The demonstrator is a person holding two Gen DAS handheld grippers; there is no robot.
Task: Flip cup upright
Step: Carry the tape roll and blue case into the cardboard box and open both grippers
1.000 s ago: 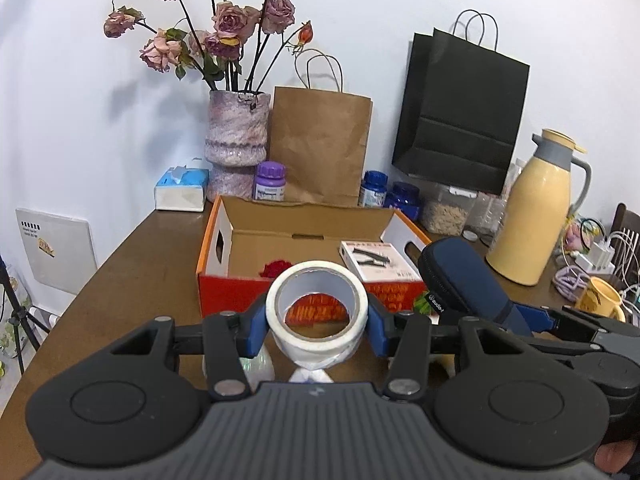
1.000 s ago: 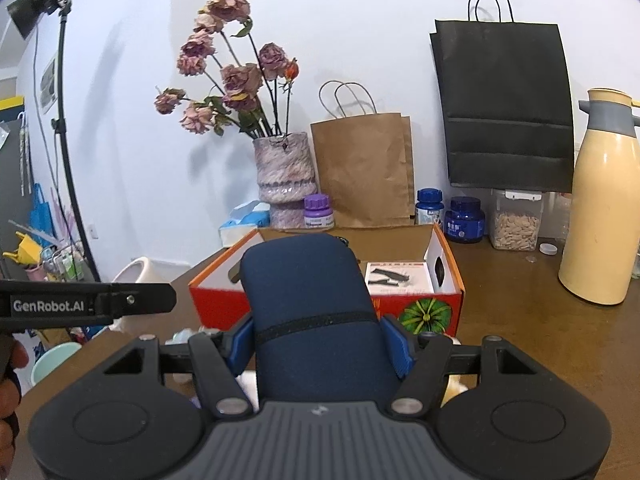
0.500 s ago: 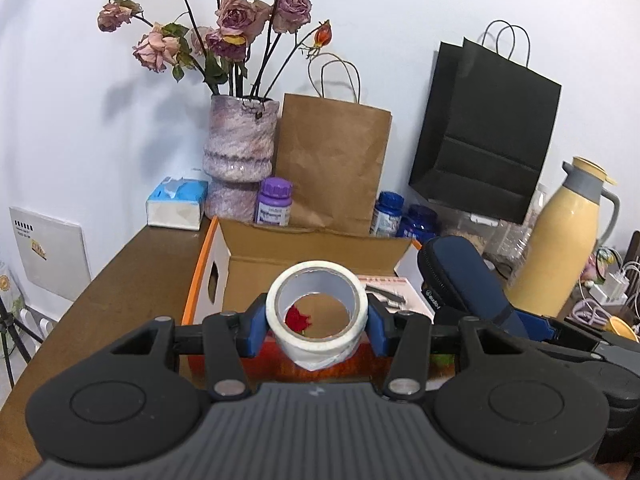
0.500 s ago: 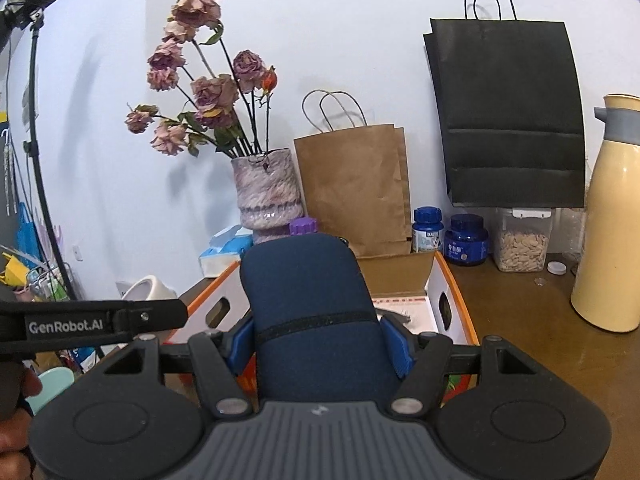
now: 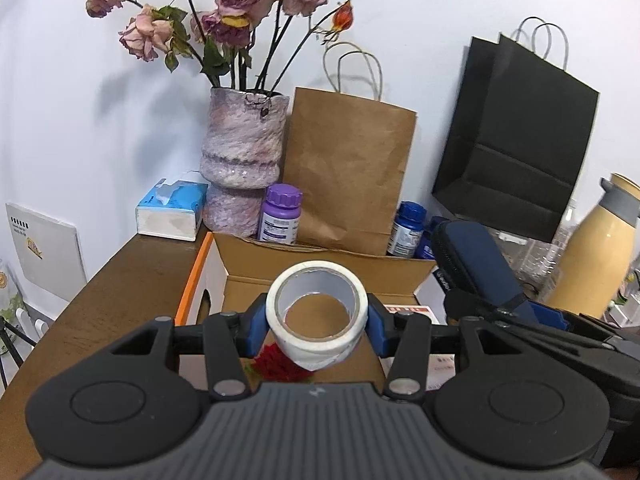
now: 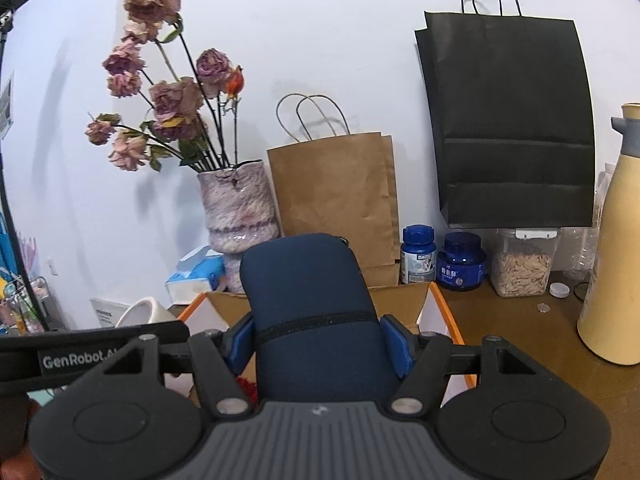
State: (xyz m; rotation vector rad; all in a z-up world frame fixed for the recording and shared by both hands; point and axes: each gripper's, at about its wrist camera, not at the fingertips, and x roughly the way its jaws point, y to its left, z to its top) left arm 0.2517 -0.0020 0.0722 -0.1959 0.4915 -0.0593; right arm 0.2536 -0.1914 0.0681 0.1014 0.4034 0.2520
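No cup shows clearly in either view. My left gripper (image 5: 317, 320) is shut on a white tape roll (image 5: 316, 350), with the roll's hole facing the camera. It hangs over the open orange-edged cardboard box (image 5: 320, 268). A red flower-like item (image 5: 276, 364) lies inside the box, under the roll. My right gripper (image 6: 318, 340) is shut on a navy blue zip case (image 6: 304, 280), held over the same box (image 6: 440, 312). The case (image 5: 476, 264) also juts in at the right of the left wrist view.
Along the wall stand a vase of dried roses (image 5: 240, 160), a brown paper bag (image 5: 348, 168), a black bag (image 5: 516, 160), a tissue box (image 5: 172, 212) and a purple bottle (image 5: 280, 216). Blue bottles (image 6: 418, 260), a seed jar (image 6: 520, 264) and a cream thermos (image 6: 612, 260) crowd the right.
Both grippers have moved forward and up over the box, which now sits lower and closer in both views. The tape roll and the navy case stay gripped.
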